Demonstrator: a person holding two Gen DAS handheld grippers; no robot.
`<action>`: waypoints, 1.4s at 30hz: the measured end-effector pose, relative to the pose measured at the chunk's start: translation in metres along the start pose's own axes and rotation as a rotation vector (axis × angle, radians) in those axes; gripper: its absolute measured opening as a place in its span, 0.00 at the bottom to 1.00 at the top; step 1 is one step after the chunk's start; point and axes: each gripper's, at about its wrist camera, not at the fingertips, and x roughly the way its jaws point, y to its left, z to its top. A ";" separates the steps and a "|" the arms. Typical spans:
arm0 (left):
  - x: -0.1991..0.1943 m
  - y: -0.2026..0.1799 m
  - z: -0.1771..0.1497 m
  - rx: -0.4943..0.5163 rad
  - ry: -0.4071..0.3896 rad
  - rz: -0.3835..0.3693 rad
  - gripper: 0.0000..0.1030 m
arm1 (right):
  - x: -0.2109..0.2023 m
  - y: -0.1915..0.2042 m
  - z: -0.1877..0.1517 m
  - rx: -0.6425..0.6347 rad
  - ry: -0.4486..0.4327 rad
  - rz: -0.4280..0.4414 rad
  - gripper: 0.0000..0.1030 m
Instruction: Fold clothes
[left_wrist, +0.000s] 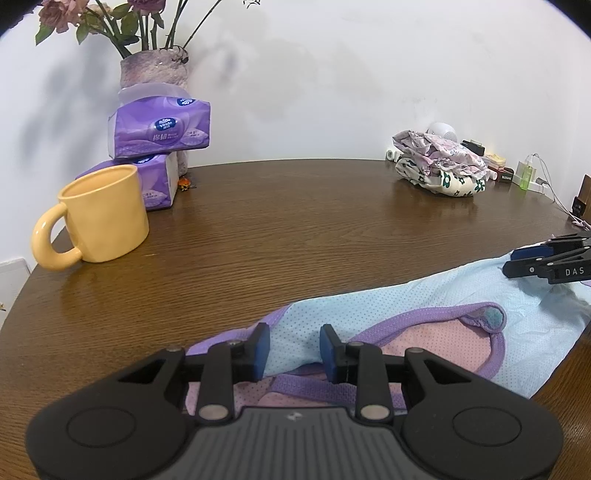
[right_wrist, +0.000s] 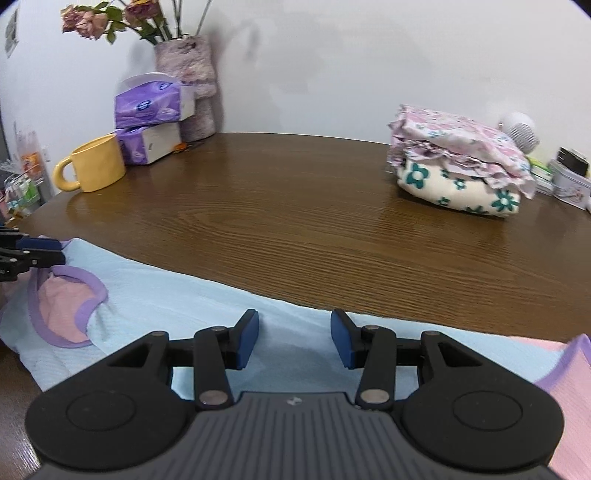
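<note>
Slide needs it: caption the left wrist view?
Left gripper open over a blue garment on a wooden table.

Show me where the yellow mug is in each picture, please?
Left wrist view: the yellow mug stands large on the left side of the table, handle turned left, just in front of the purple tissue packs.
Right wrist view: the mug is smaller, far left, handle also left.
Shared landmark: the stacked tissue packs behind it, below the flower vase.
</note>
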 end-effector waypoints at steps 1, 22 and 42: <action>0.000 0.000 0.000 0.000 0.000 0.000 0.27 | 0.000 0.000 0.000 0.000 0.000 0.000 0.42; 0.000 -0.001 -0.001 0.000 -0.004 0.000 0.28 | 0.000 0.002 0.000 -0.001 0.000 0.002 0.42; 0.000 -0.002 -0.001 0.010 -0.007 0.004 0.28 | 0.000 0.004 0.000 -0.001 -0.001 0.004 0.46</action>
